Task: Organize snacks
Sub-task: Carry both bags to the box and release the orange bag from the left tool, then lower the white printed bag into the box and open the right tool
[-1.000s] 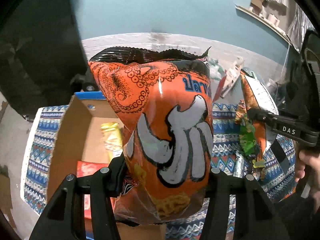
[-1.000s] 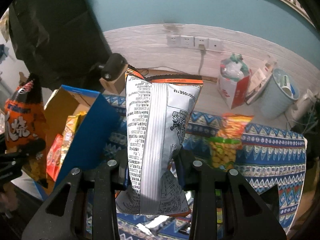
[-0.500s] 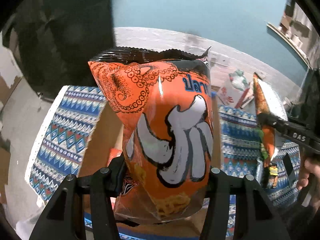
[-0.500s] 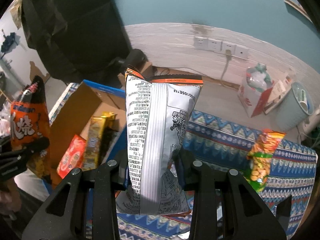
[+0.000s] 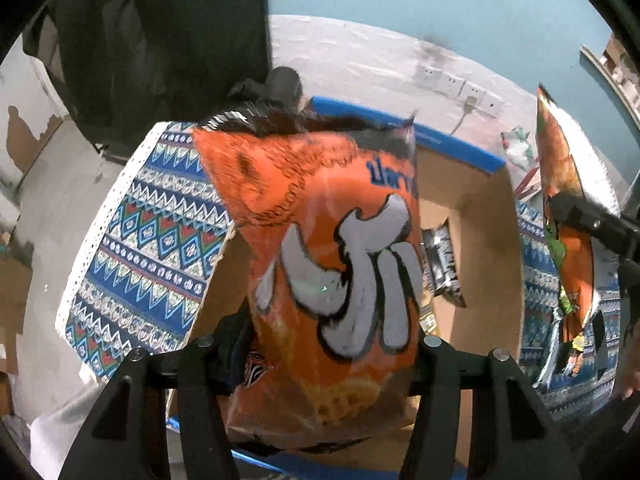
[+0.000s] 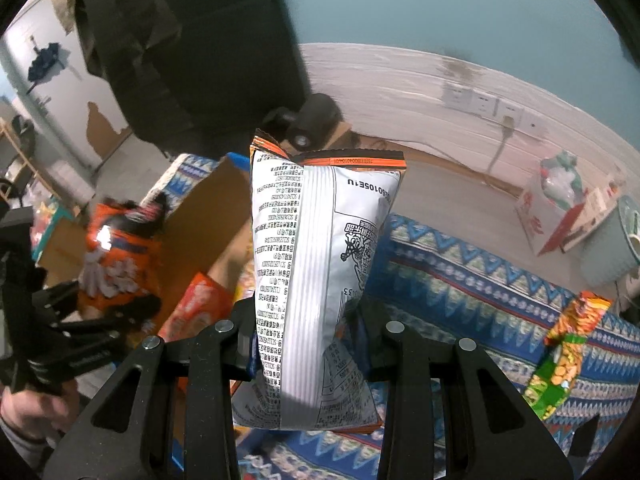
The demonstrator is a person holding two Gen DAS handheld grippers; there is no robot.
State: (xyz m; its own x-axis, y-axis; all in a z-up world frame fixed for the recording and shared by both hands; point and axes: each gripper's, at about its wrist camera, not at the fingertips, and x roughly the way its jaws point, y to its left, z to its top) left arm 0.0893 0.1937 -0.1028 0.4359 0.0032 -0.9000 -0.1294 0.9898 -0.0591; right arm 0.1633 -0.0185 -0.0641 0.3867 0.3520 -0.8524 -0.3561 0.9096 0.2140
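Note:
My left gripper (image 5: pixel 328 344) is shut on a puffy orange snack bag (image 5: pixel 320 220) with big white lettering, held upright over the open cardboard box (image 5: pixel 480 240). The right gripper (image 6: pixel 308 320) is shut on a second bag (image 6: pixel 320 240), whose white printed back faces its camera. From the left wrist view that bag (image 5: pixel 560 184) hangs at the right edge, orange side showing. In the right wrist view the orange bag (image 6: pixel 116 248) and left gripper (image 6: pixel 100 312) sit at the left, beside the box (image 6: pixel 212 216). A red packet (image 6: pixel 200 304) lies inside the box.
A blue patterned cloth (image 6: pixel 460 280) covers the floor under the box. A green and orange snack bag (image 6: pixel 560 360) lies on it at the right. A pale bucket (image 6: pixel 616 240) and a red and white bag (image 6: pixel 552 208) stand by the wall. A dark packet (image 5: pixel 444 264) lies in the box.
Both grippers have carried their bags leftward, toward the box. The orange bag now hangs lower, in front of the box opening, and the white bag is closer to the box's right flap.

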